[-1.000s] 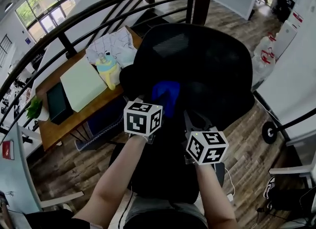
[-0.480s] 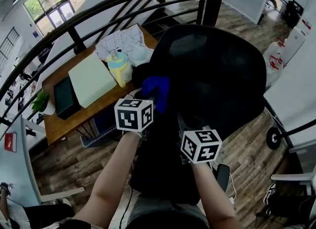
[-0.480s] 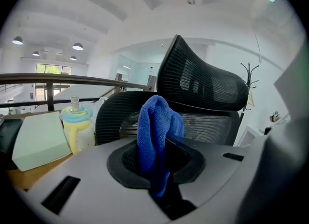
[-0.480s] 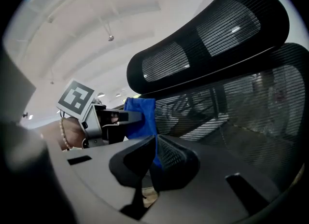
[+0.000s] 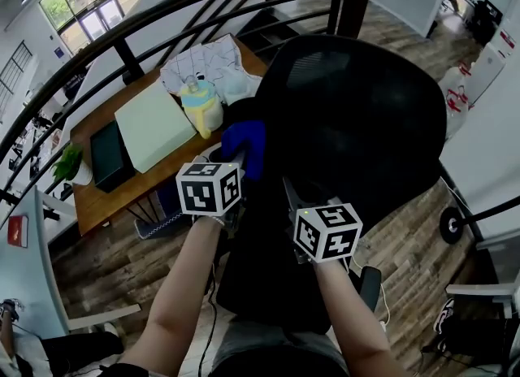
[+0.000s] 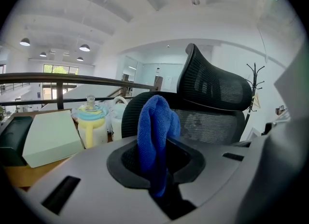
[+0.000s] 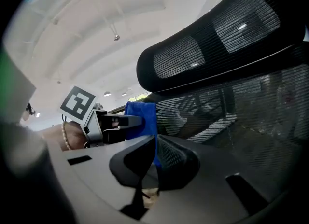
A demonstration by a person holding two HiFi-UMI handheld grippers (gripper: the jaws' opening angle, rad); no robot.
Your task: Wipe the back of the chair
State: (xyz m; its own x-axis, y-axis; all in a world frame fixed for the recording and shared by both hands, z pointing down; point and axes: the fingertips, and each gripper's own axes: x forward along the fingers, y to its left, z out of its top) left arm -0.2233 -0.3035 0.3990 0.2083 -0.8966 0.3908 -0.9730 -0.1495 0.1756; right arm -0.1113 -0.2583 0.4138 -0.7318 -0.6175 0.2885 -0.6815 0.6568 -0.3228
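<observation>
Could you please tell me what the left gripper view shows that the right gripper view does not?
Only the left gripper view shows the yellow bottle and the pale green box on the wooden desk, with the railing behind them. Only the right gripper view shows the left gripper from the side, its marker cube and a wrist wearing a bead bracelet. Both show the blue cloth clamped in the left gripper's jaws, and the black mesh chair back.

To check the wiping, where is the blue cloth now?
Head view, left of centre: the blue cloth is clamped in the left gripper, at the left edge of the black chair back.
</observation>
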